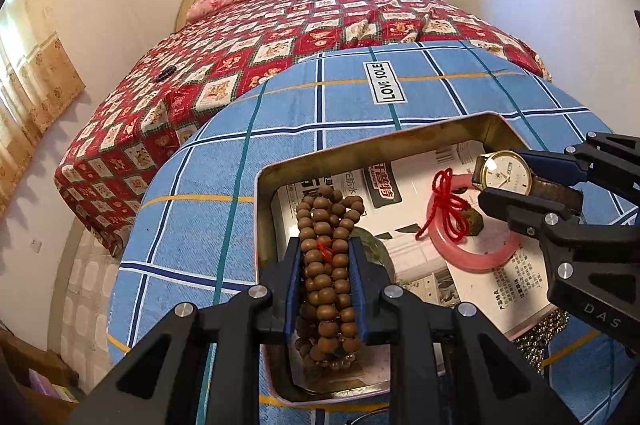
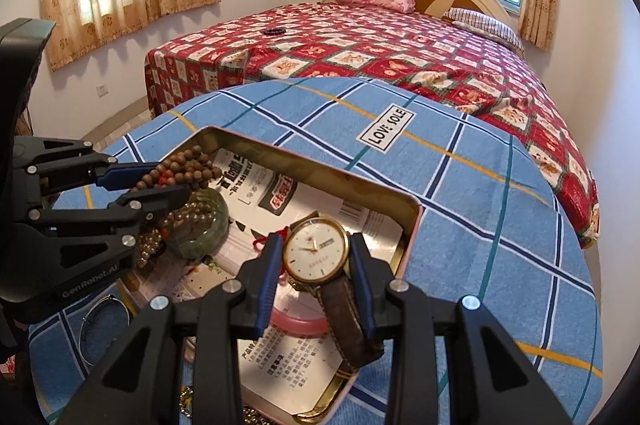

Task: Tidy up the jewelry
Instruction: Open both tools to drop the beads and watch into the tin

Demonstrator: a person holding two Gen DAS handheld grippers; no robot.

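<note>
The left gripper (image 1: pixel 325 253) is clamped on a bundle of round brown wooden beads (image 1: pixel 326 265); the right gripper (image 2: pixel 316 261) grips a gold-rimmed watch (image 2: pixel 316 249) with a leather strap. Below both sits a paper-lined metal tin (image 1: pixel 440 129), holding a smooth pink bangle (image 1: pixel 480 257) under the watch. Beyond the fingers spreads the blue checked cloth (image 1: pixel 280 129).

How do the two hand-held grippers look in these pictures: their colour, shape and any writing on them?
Both are matte black plastic linkages with triangular cut-outs and round silver pivot screws. Each finger carries a blue pad on its inner face. The left hand-held gripper shows white lettering "GenRobot.AI" on its body in the right wrist view; the right hand-held gripper shows the letters "DAS" in the left wrist view. No cables, sleeves or hands are visible.
</note>
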